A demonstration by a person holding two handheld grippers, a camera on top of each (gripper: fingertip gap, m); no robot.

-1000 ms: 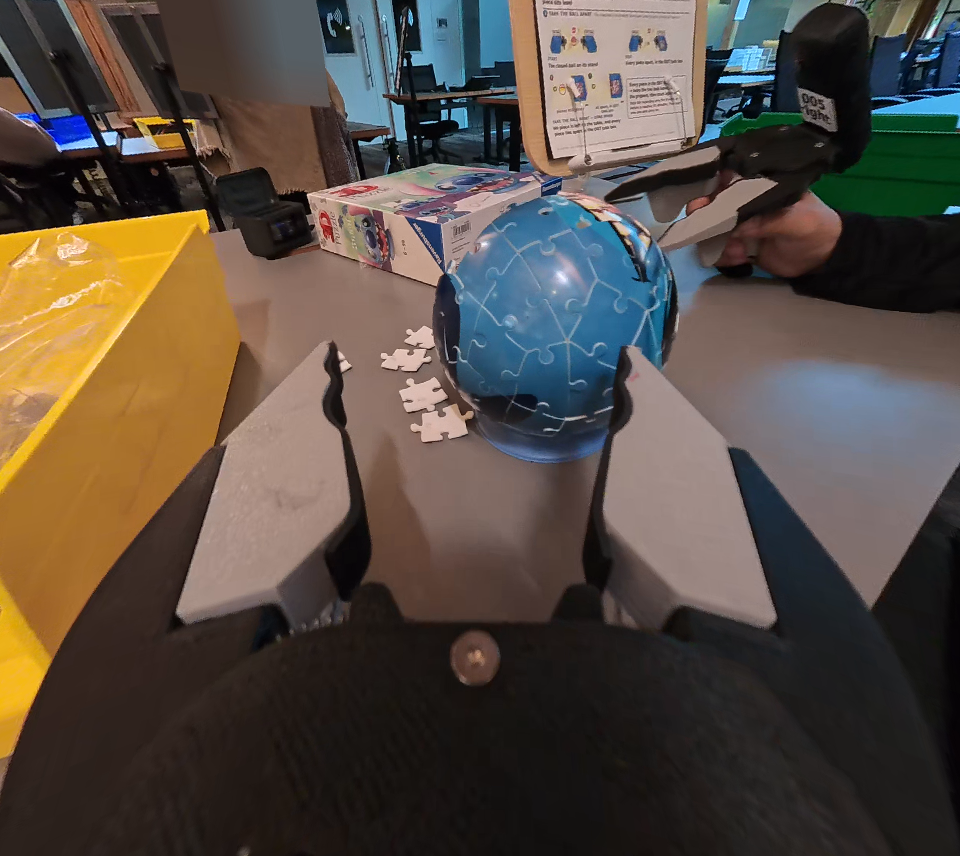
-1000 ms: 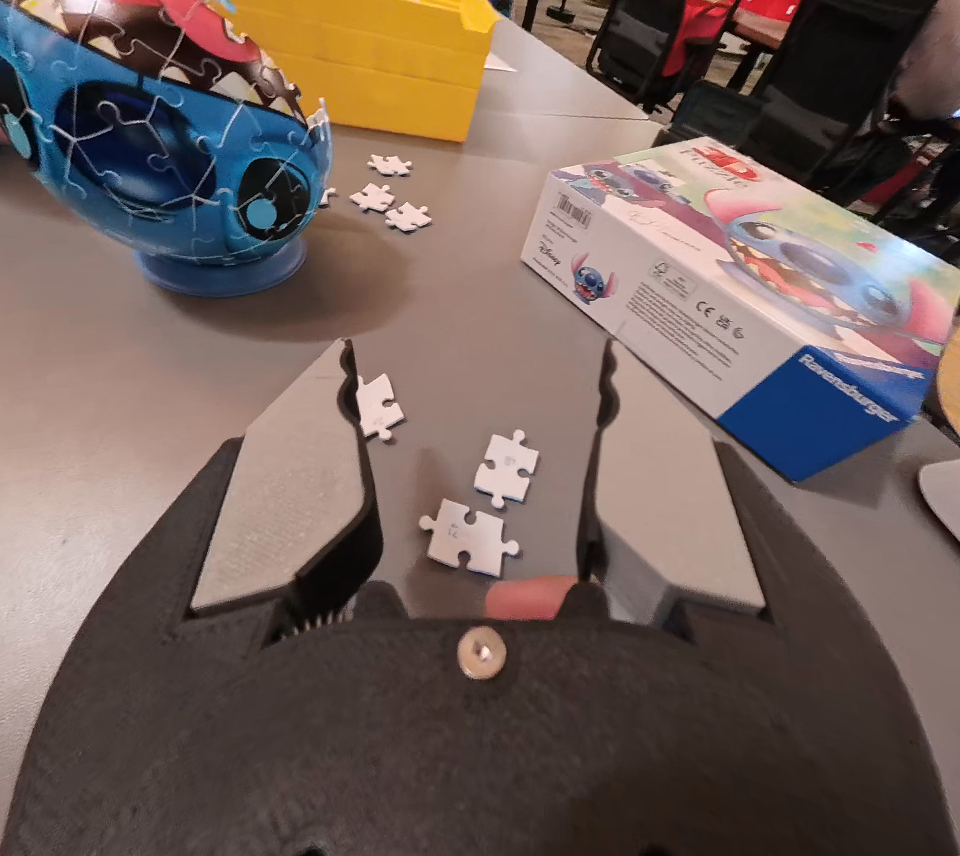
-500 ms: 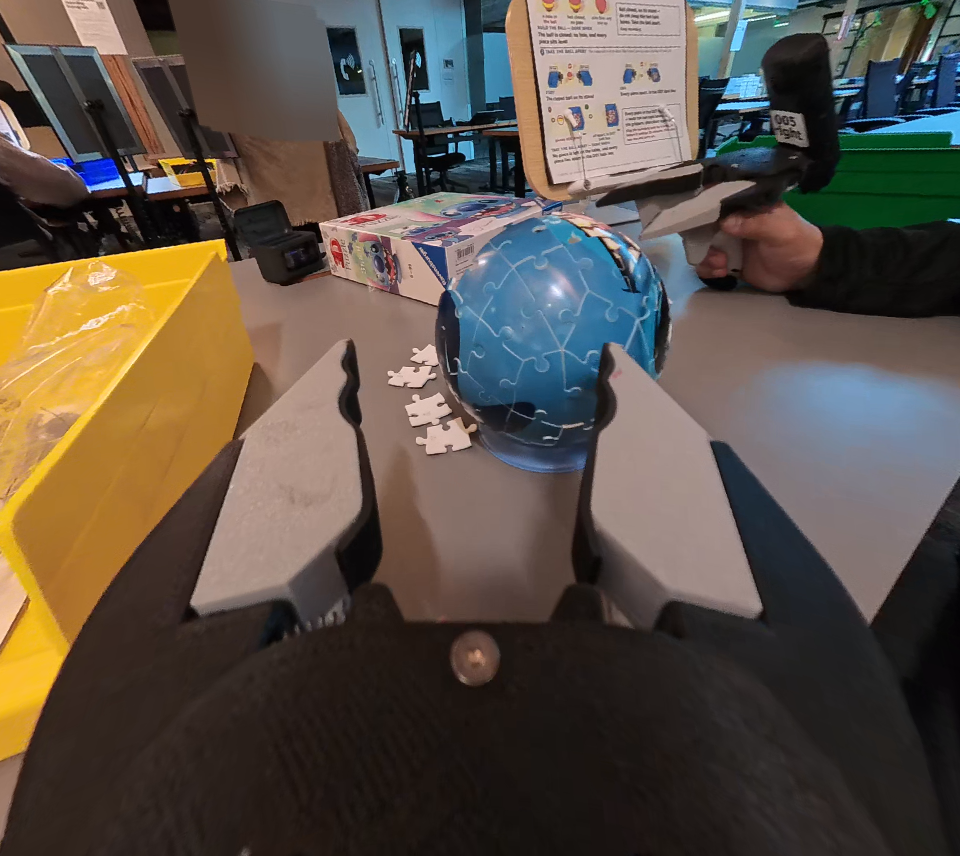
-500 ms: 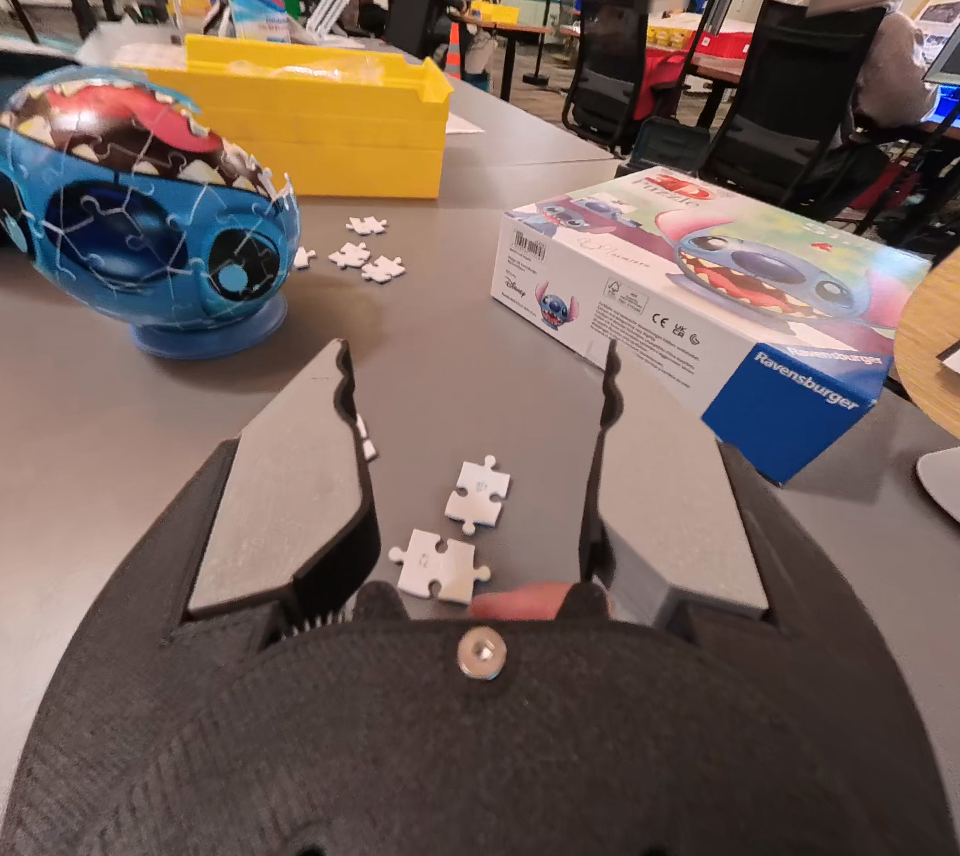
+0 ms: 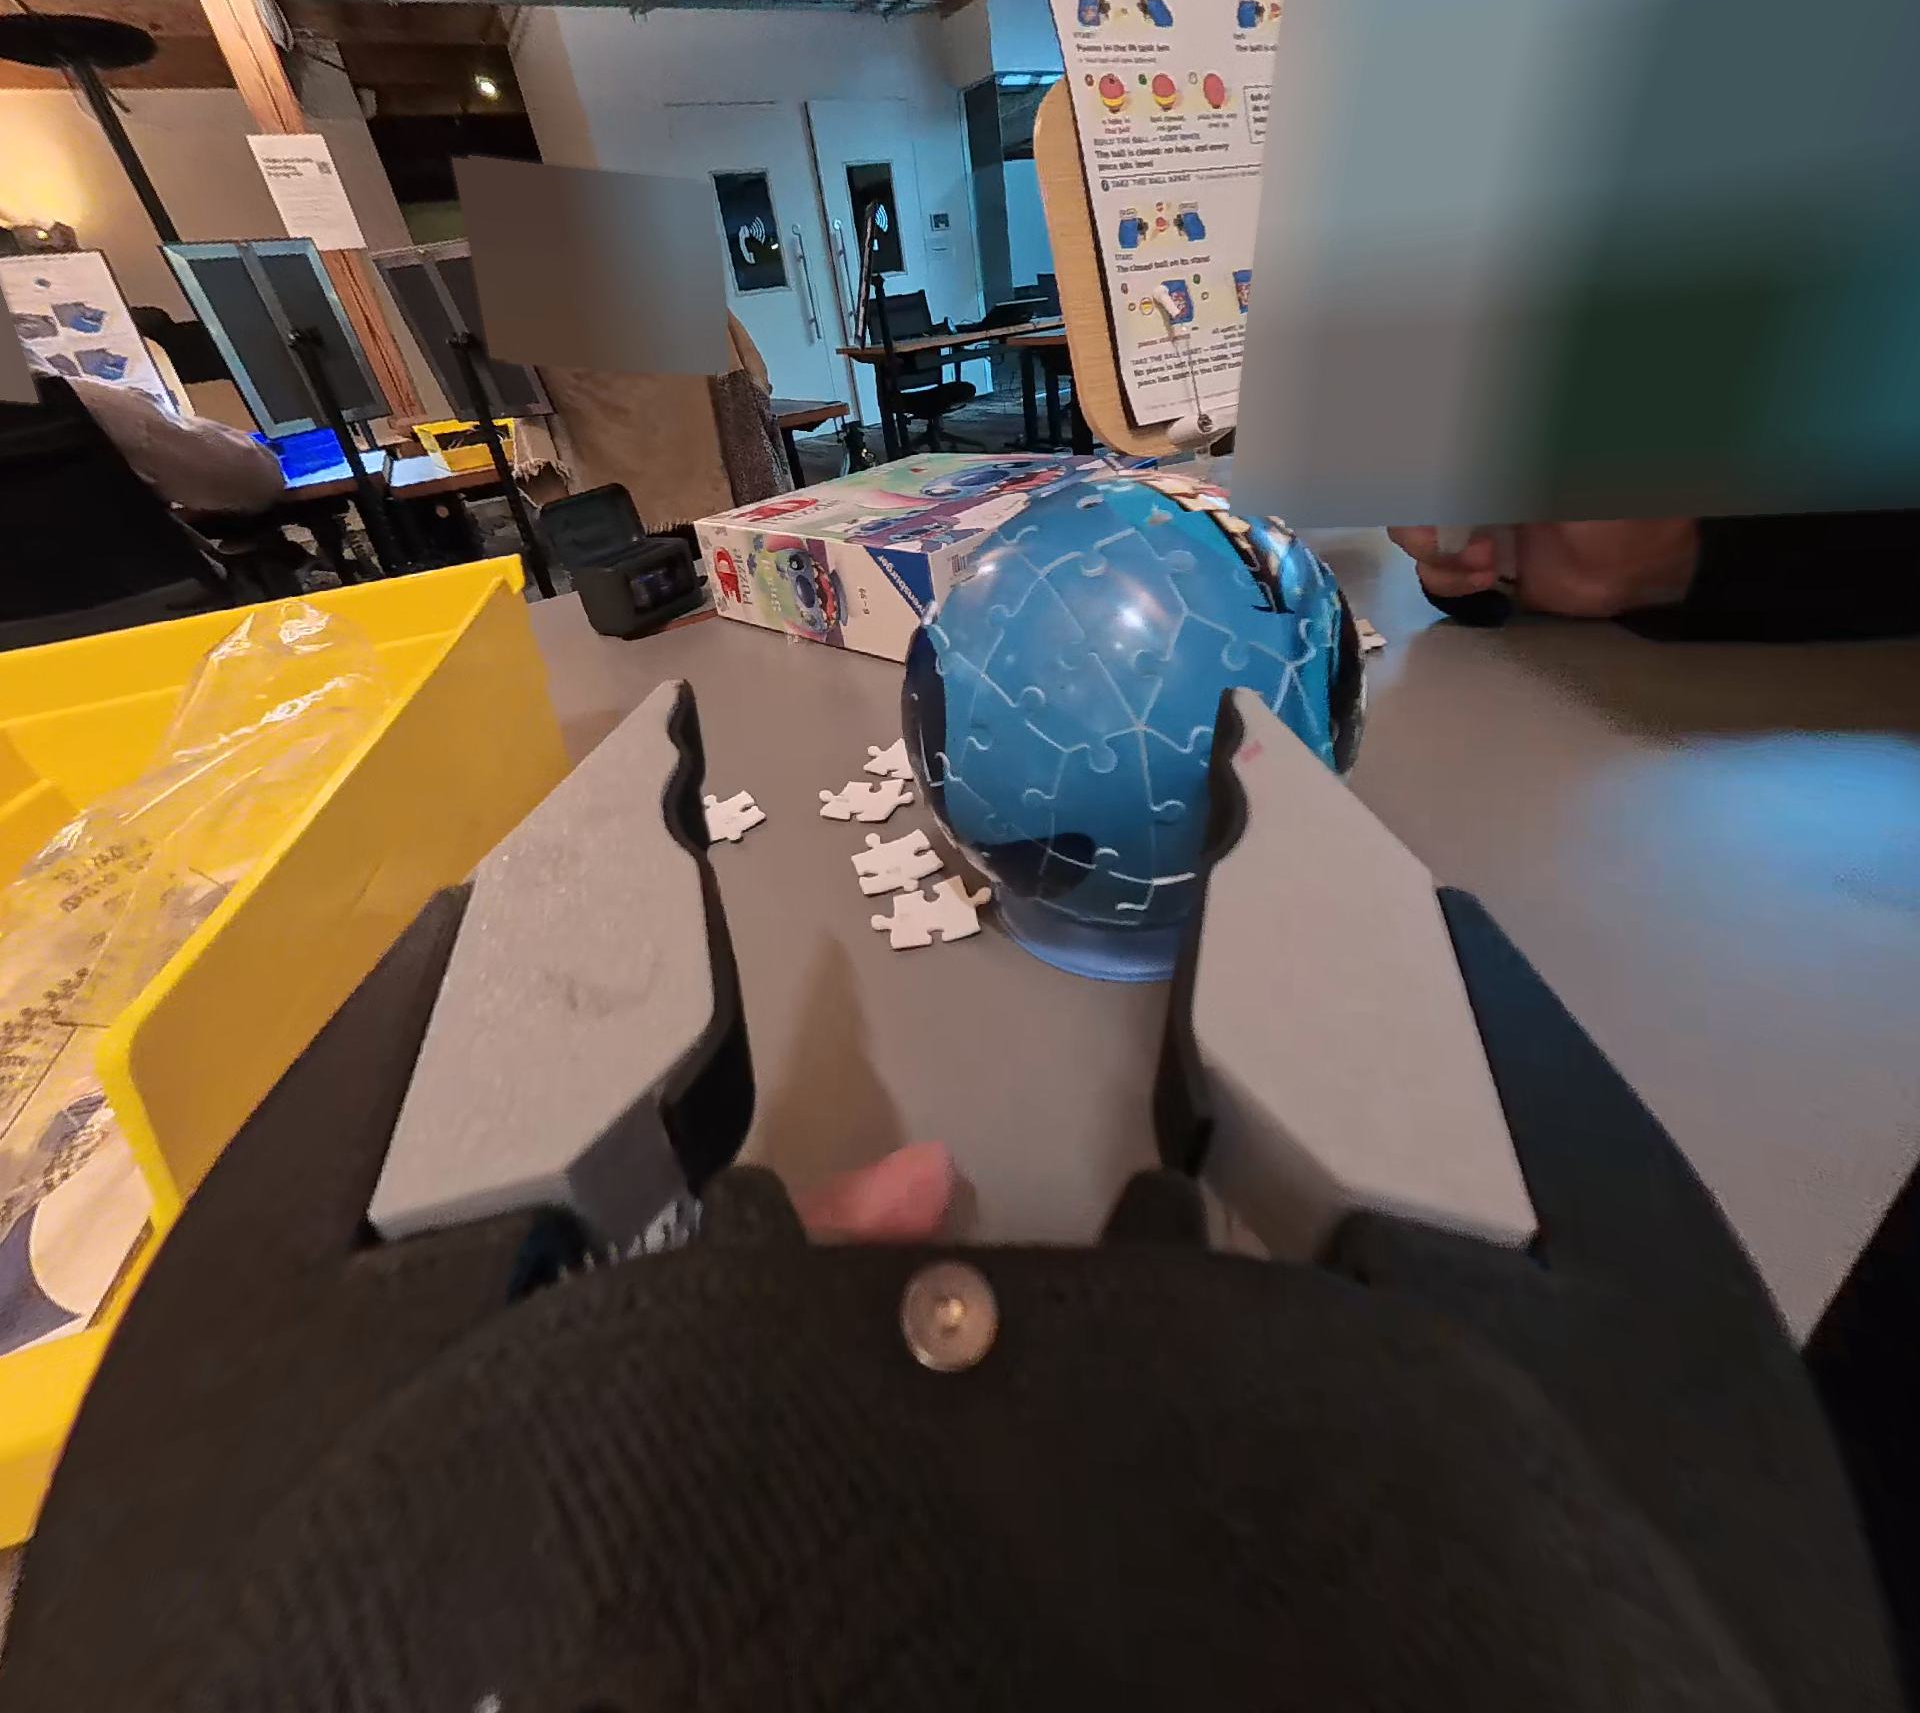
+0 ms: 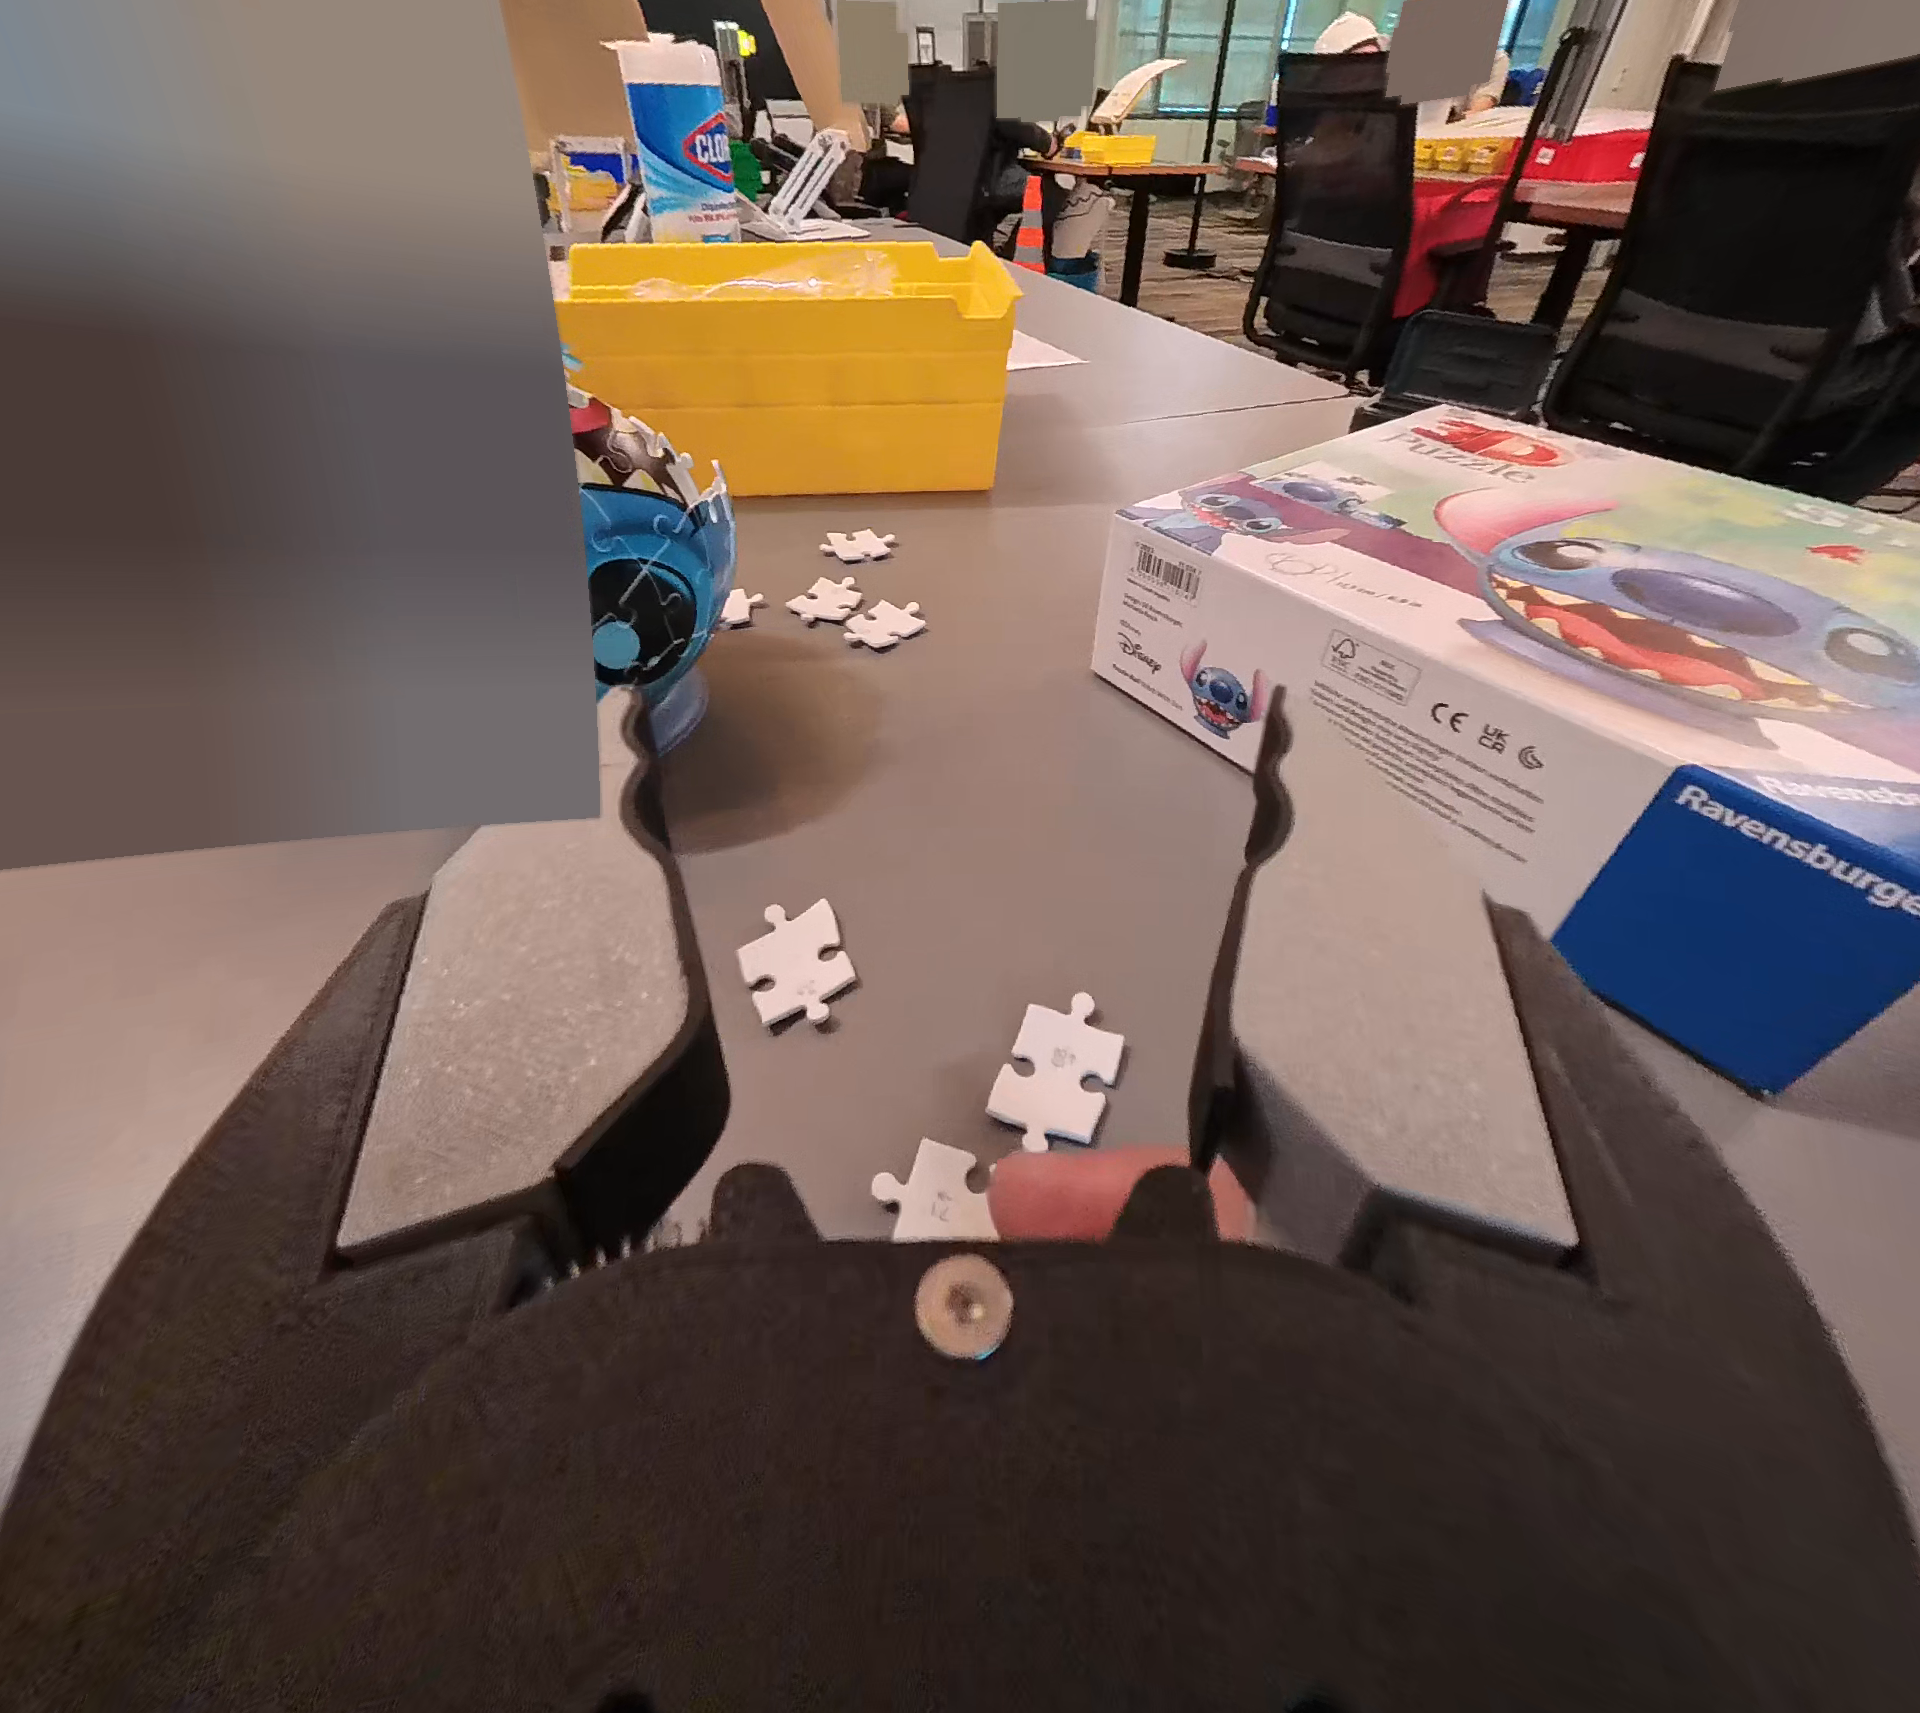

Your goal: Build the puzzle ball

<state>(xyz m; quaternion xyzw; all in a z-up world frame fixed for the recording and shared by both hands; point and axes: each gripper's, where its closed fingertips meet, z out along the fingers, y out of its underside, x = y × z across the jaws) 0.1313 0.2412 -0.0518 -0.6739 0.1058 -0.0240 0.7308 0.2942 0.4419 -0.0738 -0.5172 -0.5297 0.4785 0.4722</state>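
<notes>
A blue puzzle ball (image 5: 1122,718) stands on a blue ring base on the grey table (image 5: 1558,832); part of it shows in the right wrist view (image 6: 649,593). Several white loose pieces (image 5: 899,863) lie left of the ball. My left gripper (image 5: 951,707) is open and empty, low over the table just in front of the ball. My right gripper (image 6: 951,728) is open and empty, low over three white pieces (image 6: 798,962) lying between and under its fingers. More white pieces (image 6: 857,598) lie near the ball's base.
A yellow bin (image 5: 312,780) with a clear plastic bag stands at the left; it also shows in the right wrist view (image 6: 779,375). The puzzle box (image 6: 1538,697) lies right of the right gripper. An instruction sheet on a stand (image 5: 1143,157) is behind the ball.
Both grippers have tilted up and dropped lower toward the table. The right gripper has shifted so the loose pieces lie nearer its base; the ball has slid to the left of its view.
</notes>
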